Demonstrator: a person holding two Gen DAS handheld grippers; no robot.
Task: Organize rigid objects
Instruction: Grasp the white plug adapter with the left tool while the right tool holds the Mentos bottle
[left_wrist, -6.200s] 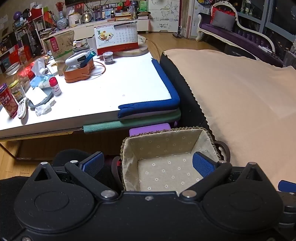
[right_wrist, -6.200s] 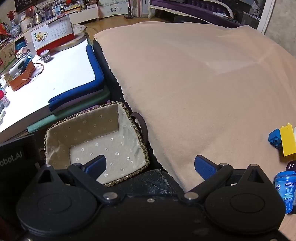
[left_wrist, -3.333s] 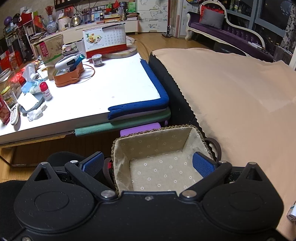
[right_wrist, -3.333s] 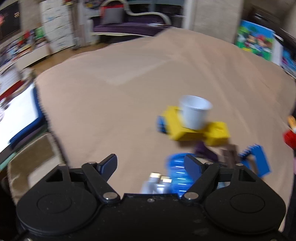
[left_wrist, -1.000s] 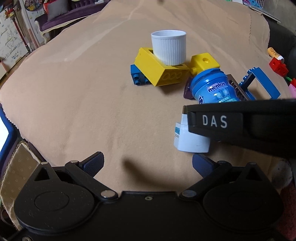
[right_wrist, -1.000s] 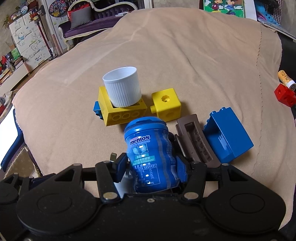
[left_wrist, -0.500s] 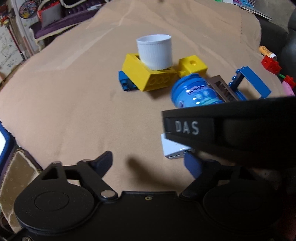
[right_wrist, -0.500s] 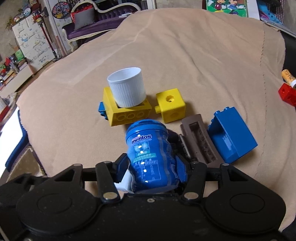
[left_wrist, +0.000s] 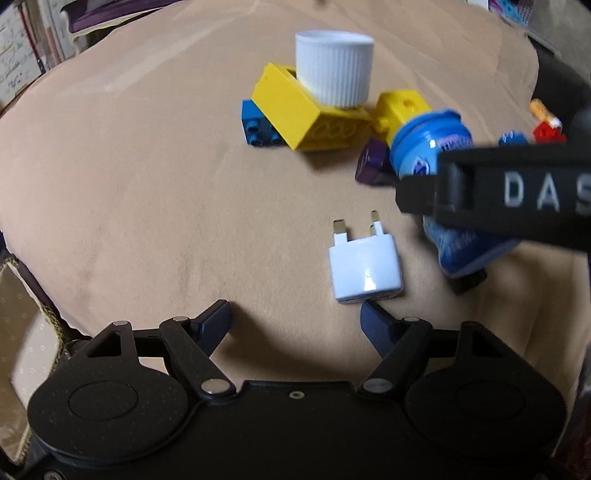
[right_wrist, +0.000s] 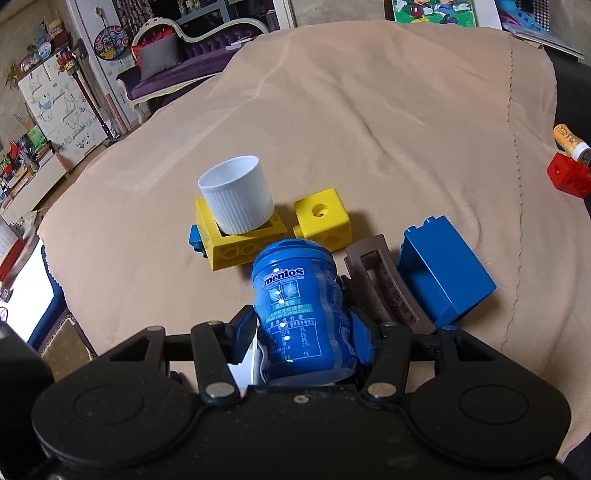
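Your left tool (left_wrist: 295, 319) is low over the tan blanket (left_wrist: 147, 184), fingers spread apart with nothing between them. The white plug adapter (left_wrist: 365, 268) lies flat just ahead of its right fingertip (left_wrist: 373, 319), prongs pointing away from you; touching or not, can't tell. Basket edge (left_wrist: 22, 295) shows at far left, off the blanket. Beyond the adapter: small blue brick (left_wrist: 256, 127) against the big yellow brick (left_wrist: 303, 114), white ribbed cup (left_wrist: 334, 66) sitting in that yellow brick, yellow cube (left_wrist: 404, 107) just right of it. Your right tool (right_wrist: 303, 334) is clamped on the blue Mentos bottle (right_wrist: 301, 310), pads on both sides of its lower body, lid end pointing forward and up, bottle off the blanket. Right of the bottle: brown hair clip (right_wrist: 388, 284) on the blanket, then big blue brick (right_wrist: 447, 266) beside it. Red cube (right_wrist: 569, 173) sits well apart at far right.
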